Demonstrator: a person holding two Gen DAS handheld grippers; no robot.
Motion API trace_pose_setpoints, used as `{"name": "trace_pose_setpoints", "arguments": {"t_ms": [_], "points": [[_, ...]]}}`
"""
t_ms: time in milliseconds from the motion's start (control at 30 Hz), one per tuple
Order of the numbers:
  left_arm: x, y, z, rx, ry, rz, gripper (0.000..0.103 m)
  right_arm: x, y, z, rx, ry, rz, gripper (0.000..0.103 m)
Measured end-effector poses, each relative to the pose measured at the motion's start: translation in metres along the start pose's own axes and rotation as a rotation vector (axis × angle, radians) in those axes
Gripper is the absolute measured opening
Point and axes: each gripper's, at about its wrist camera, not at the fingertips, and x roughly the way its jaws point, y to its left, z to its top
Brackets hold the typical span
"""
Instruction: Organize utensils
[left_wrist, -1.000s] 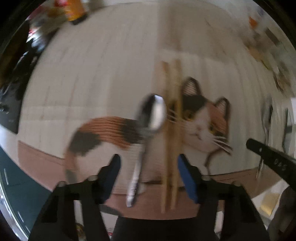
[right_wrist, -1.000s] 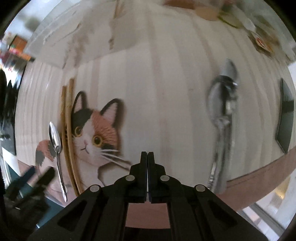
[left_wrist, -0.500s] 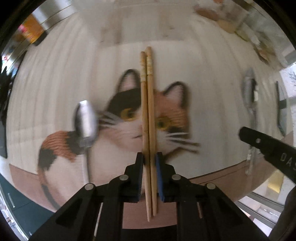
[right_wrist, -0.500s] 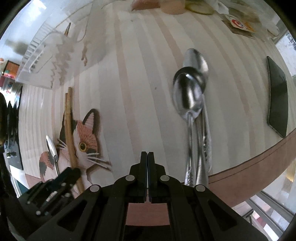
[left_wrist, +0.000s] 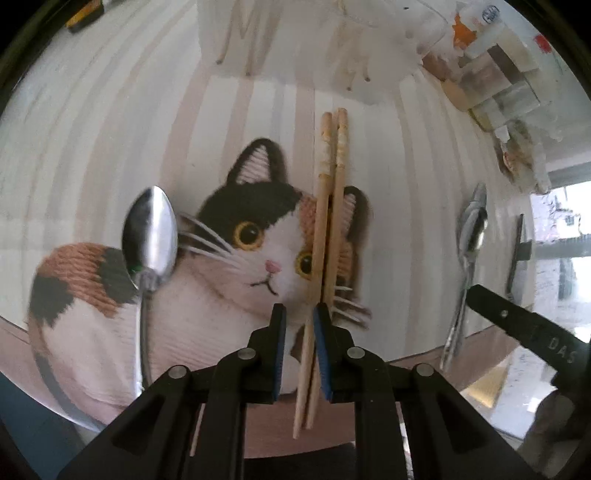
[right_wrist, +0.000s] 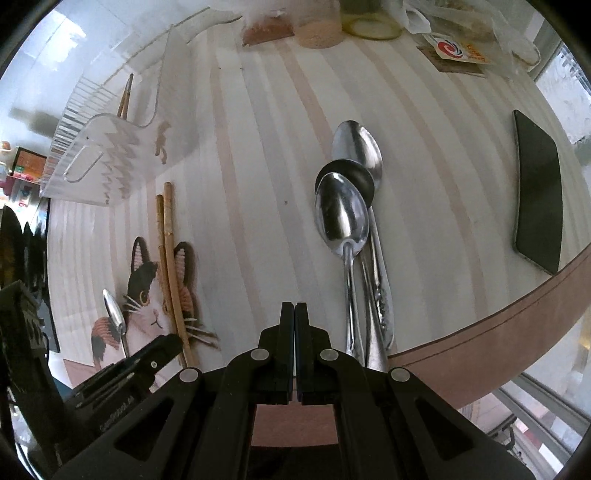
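Note:
A pair of wooden chopsticks (left_wrist: 328, 206) lies across the cat-picture mat (left_wrist: 229, 206), running between the jaws of my left gripper (left_wrist: 298, 317). Those jaws are opening: the chopsticks rest by the right pad and a gap shows at the left pad. One steel spoon (left_wrist: 151, 236) lies on the mat to the left. In the right wrist view a pile of steel spoons (right_wrist: 345, 218) lies just right of my right gripper (right_wrist: 294, 314), which is shut and empty. The chopsticks (right_wrist: 168, 236) and the left gripper's fingers (right_wrist: 162, 345) show at the lower left there.
A clear plastic utensil rack (right_wrist: 99, 158) stands at the back left with sticks in it. A black phone (right_wrist: 537, 192) lies at the right near the table's curved edge (right_wrist: 480, 332). Jars and packets (right_wrist: 317, 26) line the far side.
The left gripper came over the chopsticks and closed on them, then its jaws parted a little. The right gripper, still shut, moved over beside the spoon pile.

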Motion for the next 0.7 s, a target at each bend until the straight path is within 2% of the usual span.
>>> {"name": "trace_pose_setpoints", "arguments": {"t_ms": [100,200,300,367,533,700], "points": [[-0.002,-0.003,0.006,0.056,-0.01,0.054,0.019,-0.002,0.004,-0.006,0.001,-0.002,0.0,0.0],[0.005,-0.019,0.012,0.121,-0.014,0.149,0.018,0.008,0.018,-0.009,0.005,0.0,-0.005,0.0],[0.012,-0.033,0.011,0.158,-0.017,0.219,0.004,0.016,0.026,-0.009,0.003,0.002,-0.007,0.0],[0.013,-0.03,0.01,0.137,-0.022,0.211,0.004,0.02,0.031,-0.008,0.0,0.005,-0.007,0.0],[0.003,0.01,-0.006,-0.007,0.008,0.166,0.004,0.032,0.049,-0.01,-0.03,0.036,0.035,0.0],[0.001,0.033,-0.014,-0.112,0.006,0.097,0.004,0.048,0.098,-0.013,-0.118,0.061,0.08,0.001]]}}
